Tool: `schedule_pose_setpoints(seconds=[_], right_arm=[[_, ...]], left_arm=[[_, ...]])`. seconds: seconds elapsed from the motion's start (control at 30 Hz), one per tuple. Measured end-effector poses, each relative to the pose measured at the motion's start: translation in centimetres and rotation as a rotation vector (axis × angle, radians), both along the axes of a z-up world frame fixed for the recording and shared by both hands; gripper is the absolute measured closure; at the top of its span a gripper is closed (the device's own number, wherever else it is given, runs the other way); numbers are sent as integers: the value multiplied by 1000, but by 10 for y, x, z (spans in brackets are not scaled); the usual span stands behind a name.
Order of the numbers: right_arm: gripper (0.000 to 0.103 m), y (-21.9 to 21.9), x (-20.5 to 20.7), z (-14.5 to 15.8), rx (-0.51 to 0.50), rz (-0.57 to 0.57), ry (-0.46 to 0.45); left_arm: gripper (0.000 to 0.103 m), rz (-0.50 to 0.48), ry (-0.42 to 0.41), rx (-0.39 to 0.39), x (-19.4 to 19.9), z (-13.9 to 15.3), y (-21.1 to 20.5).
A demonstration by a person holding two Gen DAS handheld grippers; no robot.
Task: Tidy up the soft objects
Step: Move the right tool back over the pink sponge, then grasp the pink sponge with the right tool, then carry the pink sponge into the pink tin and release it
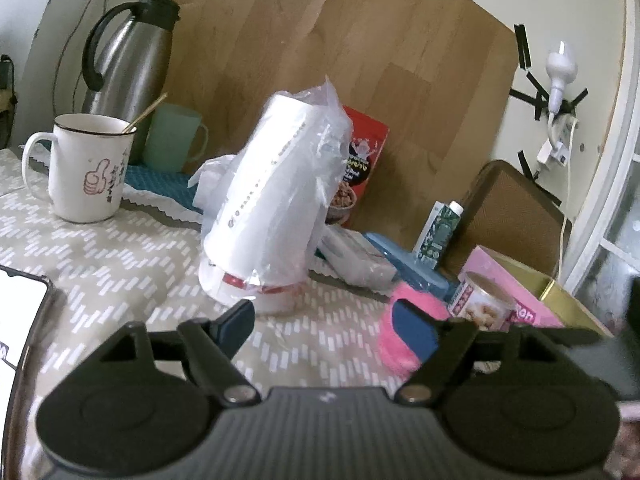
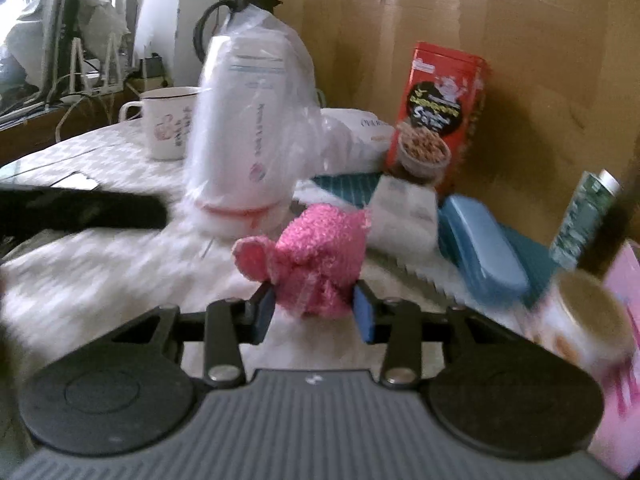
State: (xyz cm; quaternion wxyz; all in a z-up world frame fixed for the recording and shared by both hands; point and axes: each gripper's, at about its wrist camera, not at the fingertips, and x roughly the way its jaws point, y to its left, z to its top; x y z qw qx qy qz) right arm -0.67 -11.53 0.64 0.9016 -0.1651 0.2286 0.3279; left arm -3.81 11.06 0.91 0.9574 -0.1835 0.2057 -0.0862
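1. Right gripper (image 2: 314,312): blue pads sat against both sides of the pink plush toy (image 2: 316,256), pinching it just above the patterned counter (image 2: 100,256).
2. Left gripper (image 1: 326,322): jaws spread, nothing between them; the same pink toy (image 1: 416,312) lay partly behind its right pad.
3. Bagged stack of white cups (image 1: 272,208): upright, just beyond the toy.
4. White mug (image 1: 82,168): far left.

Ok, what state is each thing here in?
Pink fuzzy sock: bunched, between the right gripper's pads.
Left gripper: open, empty.
Stack of paper cups: upside down, bagged in plastic.
White mug: upright, stick inside.
Red cereal box: upright.
Thermos: upright, lidded.
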Motion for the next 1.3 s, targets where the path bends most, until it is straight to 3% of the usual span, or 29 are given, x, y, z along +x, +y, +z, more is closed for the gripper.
schedule_pose_setpoints(seconds=[0.3, 0.5, 0.57, 0.63, 0.73, 0.87, 0.97, 1.0, 1.07, 1.1, 1.3], right_arm=[[58, -50, -72, -2, 101, -58, 32], [53, -54, -88, -10, 78, -75, 2], [51, -55, -88, -10, 81, -72, -2], [46, -57, -90, -10, 88, -71, -14], [41, -58, -91, -10, 83, -71, -26], [40, -54, -87, -15, 68, -73, -21], [40, -53, -79, -19, 65, -91, 28], [41, -55, -75, -19, 79, -91, 49], [47, -59, -70, -18, 109, -106, 65], [62, -60, -70, -18, 110, -135, 55], [63, -90, -88, 1, 229, -203, -117]], left_arm=[[23, -118, 66, 105, 6, 1, -25], [23, -248, 155, -59, -2, 1, -37], [22, -293, 159, -65, -7, 7, -45], [12, -322, 154, -52, -12, 13, -55], [13, -351, 161, -20, -11, 16, -71], [27, -370, 241, 30, 6, 9, -94], [45, -413, 291, 14, 20, 0, -106], [57, -430, 299, -5, 22, -2, -108], [58, -432, 287, 12, 23, 4, -117], [58, -438, 265, 31, 22, 9, -121], [58, -516, 121, 87, 22, 54, -155]])
